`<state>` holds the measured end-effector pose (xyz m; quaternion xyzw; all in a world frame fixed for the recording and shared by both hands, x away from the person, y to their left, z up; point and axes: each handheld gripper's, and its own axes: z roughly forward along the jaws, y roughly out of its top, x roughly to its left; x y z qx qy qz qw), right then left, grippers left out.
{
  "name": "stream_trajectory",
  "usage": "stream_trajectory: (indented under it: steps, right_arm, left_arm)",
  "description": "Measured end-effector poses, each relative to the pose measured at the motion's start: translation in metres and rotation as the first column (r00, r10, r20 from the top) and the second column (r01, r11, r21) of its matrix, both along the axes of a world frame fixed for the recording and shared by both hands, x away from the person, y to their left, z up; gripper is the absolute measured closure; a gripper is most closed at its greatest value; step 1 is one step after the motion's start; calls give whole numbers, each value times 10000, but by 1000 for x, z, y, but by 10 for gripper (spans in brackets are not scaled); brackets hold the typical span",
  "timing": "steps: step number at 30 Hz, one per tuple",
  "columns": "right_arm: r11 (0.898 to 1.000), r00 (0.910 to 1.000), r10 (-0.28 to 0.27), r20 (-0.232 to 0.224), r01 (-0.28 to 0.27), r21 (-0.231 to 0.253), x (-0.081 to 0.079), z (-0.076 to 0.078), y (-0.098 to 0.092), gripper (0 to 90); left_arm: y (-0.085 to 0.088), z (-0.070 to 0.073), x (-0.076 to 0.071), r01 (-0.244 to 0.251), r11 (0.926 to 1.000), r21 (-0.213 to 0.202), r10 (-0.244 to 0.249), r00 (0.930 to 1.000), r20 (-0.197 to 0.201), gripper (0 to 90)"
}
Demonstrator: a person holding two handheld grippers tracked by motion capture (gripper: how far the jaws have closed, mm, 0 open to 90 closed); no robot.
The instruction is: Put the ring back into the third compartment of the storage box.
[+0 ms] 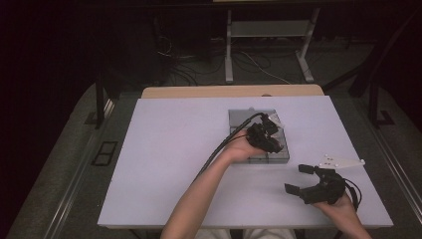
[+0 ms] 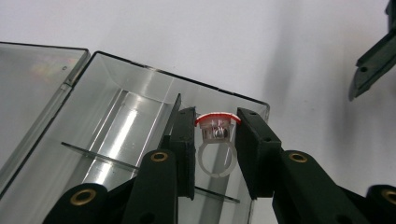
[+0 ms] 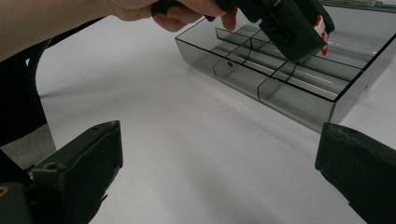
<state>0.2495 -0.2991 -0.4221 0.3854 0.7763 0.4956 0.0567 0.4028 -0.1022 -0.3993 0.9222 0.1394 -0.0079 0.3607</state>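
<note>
Behind claw (image 3: 299,32), ring (image 3: 320,29) half-hidden

No legible text, label, brand, number or sign found on any item inspected: none on the clear compartment box (image 2: 140,116), the plastic ring (image 2: 215,140), the white surface (image 1: 174,149), or either set of black jaws
</note>
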Motion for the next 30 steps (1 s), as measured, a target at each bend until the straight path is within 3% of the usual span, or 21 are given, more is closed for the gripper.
stream_trajectory:
  steps: [17, 22, 30]
  right_arm:
    - [10000, 10000, -13, -89, 14, 91, 1, 0, 0, 7]
    - [10000, 10000, -13, -75, 13, 98, 1, 0, -1, 7]
    - [10000, 10000, -7, -41, 8, 72, 1, 0, 1, 7]
  left_arm:
    - [-10, -17, 4, -167, 9997, 162, 171, 9996, -237, 672]
    - [-7, -17, 7, -237, 9997, 6, 237, 9981, -573, 599]
    - [-1, -10, 6, -328, 9994, -111, 322, 9983, -485, 500]
